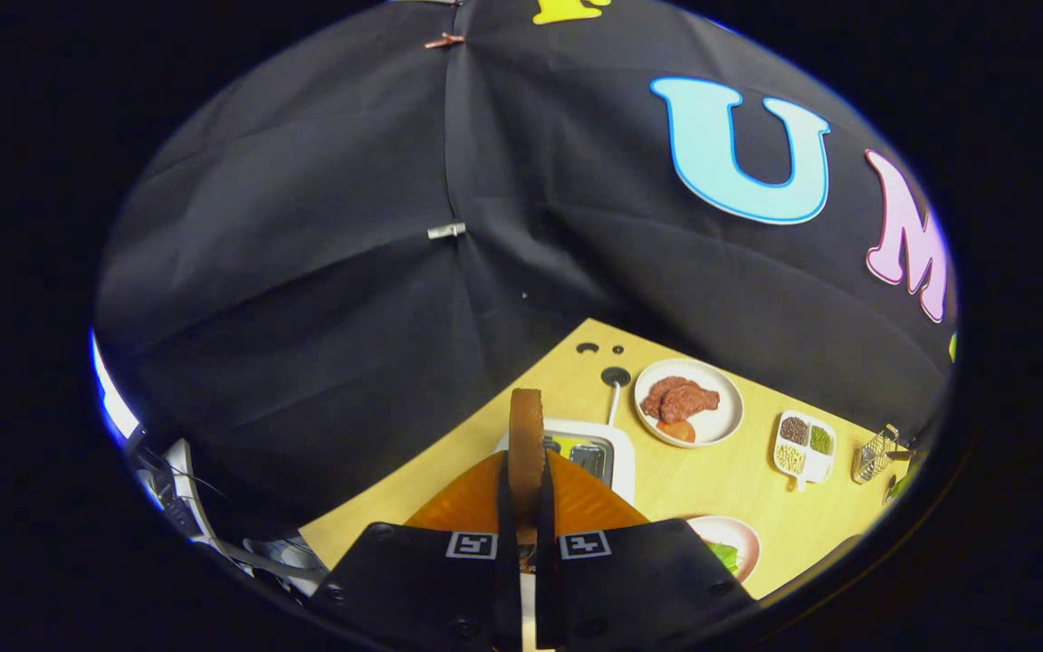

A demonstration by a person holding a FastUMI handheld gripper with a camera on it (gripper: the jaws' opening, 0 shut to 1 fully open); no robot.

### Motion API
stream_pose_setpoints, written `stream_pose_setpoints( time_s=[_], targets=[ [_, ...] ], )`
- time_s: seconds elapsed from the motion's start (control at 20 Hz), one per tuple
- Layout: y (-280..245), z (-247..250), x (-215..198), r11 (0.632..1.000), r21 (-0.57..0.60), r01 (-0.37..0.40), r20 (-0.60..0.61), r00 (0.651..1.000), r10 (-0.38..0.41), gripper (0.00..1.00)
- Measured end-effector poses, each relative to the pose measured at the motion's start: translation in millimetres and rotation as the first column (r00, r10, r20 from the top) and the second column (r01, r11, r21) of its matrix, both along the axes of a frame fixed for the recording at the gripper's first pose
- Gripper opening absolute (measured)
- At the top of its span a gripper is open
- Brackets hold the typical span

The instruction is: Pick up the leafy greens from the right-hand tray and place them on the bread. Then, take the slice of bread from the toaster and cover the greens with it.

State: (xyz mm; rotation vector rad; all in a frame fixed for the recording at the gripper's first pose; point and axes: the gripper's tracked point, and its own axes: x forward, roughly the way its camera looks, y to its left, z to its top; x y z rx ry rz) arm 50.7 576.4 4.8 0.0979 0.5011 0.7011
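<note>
The gripper (526,507), clamped on the bread slice (526,444), hangs above the toaster (607,453). Bare tabletop (721,480) lies between the toaster, meat plate (689,403), divided dish (804,445) and greens plate (728,541).

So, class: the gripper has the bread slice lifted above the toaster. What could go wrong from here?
1. The gripper pinches the bread slice edge-on near its lower end, so the slice may tilt or slip during the move.
2. The greens lie on a pink plate partly hidden behind a finger, so the slice may land off-centre.
3. The toaster sits close below; a low swing might clip it.
</note>
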Motion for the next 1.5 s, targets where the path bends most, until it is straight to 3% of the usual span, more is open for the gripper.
stream_pose_setpoints(
  time_s=[0.25,0.45,0.75,1.0,1.2,1.5],
  targets=[
    [-56.4,53.3,1.3,0.993,0.107,0.047,0.052,0.997,-0.053,0.10],
    [-124.6,53.8,6.4,0.985,0.108,0.136,0.074,0.987,-0.144,0.10],
    [-213.2,-31.2,17.4,0.948,0.021,0.318,-0.013,0.948,-0.318,0.10],
    [-229.1,-119.8,4.8,0.903,0.020,0.428,-0.201,0.887,-0.416,0.10],
    [-211.4,-164.2,-1.7,0.877,0.067,0.476,-0.317,0.844,-0.434,0.11],
    [-194.6,-190.5,16.7,0.798,0.200,0.569,-0.435,0.781,-0.448,0.10]
  ],
)
